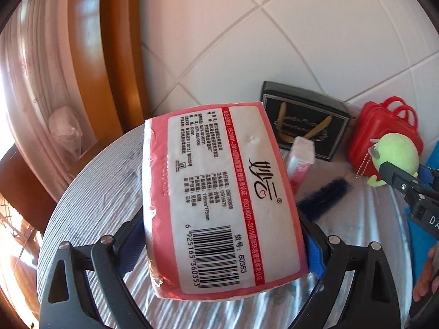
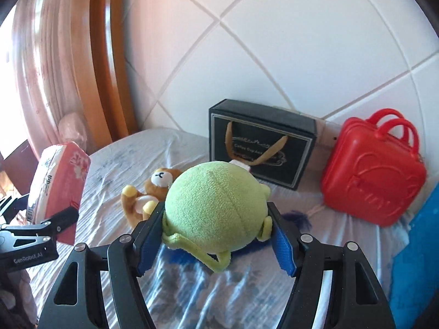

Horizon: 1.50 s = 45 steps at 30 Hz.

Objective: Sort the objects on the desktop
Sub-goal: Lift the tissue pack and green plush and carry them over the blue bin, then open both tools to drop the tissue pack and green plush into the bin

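Low in the left wrist frame, my left gripper (image 1: 219,235) squeezes the tissue pack (image 1: 219,200) by its sides. Mid-frame on the right wrist, my right gripper (image 2: 216,233) hugs the green plush (image 2: 216,208), both lifted so I can sort them.

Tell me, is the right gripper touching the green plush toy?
Touching. The right wrist view shows the right gripper with both blue pads pressed against the sides of the green plush toy, lifted off the table.
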{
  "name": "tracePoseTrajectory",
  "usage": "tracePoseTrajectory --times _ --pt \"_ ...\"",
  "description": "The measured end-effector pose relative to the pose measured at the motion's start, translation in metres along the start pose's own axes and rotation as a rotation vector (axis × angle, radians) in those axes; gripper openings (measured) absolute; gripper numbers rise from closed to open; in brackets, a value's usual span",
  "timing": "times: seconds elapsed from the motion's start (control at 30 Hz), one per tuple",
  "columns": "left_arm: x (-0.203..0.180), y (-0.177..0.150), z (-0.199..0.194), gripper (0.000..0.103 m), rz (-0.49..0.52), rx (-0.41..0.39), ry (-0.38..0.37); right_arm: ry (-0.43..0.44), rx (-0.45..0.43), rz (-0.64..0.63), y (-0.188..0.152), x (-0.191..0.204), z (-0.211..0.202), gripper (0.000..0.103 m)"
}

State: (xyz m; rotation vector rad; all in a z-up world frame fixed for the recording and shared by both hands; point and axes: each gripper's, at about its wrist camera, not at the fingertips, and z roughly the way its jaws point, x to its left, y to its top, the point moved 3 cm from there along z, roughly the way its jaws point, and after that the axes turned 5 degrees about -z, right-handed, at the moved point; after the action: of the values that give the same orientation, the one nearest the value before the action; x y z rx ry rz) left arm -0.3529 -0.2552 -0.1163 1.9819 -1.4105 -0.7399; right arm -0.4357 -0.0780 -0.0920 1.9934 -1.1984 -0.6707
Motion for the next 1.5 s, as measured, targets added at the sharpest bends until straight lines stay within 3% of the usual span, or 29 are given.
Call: tracePoseTrajectory --times 0.4,0.73,0.93,1.23,1.4,1.5 --pt "-0.142 -0.02 -0.111 0.094 0.236 -0.099 -0.318 -0.287 -0.13 0.133 -0.038 -0.069 -0.199 0.07" --pt "-0.306 -0.047 -0.205 0.094 0.438 -0.167 -0.606 -0.554 -0.201 0.269 -0.095 -0.15 -0.354 0.07" --pt "-0.403 -0.088 -0.253 0.094 0.563 -0.169 -0.76 -0.702 -0.187 0.36 -0.142 -0.216 -0.418 0.07" --pt "-0.503 -0.14 -0.294 0.095 0.672 -0.135 -0.849 -0.846 -0.165 0.454 -0.205 -0.299 -0.478 0.07" --pt "-0.538 -0.155 -0.296 0.096 0.71 -0.128 -0.82 -0.87 -0.129 0.493 -0.229 -0.337 -0.491 0.07" --pt "-0.547 -0.16 -0.287 0.096 0.733 -0.112 -0.767 -0.868 -0.098 0.503 -0.238 -0.354 -0.484 0.073"
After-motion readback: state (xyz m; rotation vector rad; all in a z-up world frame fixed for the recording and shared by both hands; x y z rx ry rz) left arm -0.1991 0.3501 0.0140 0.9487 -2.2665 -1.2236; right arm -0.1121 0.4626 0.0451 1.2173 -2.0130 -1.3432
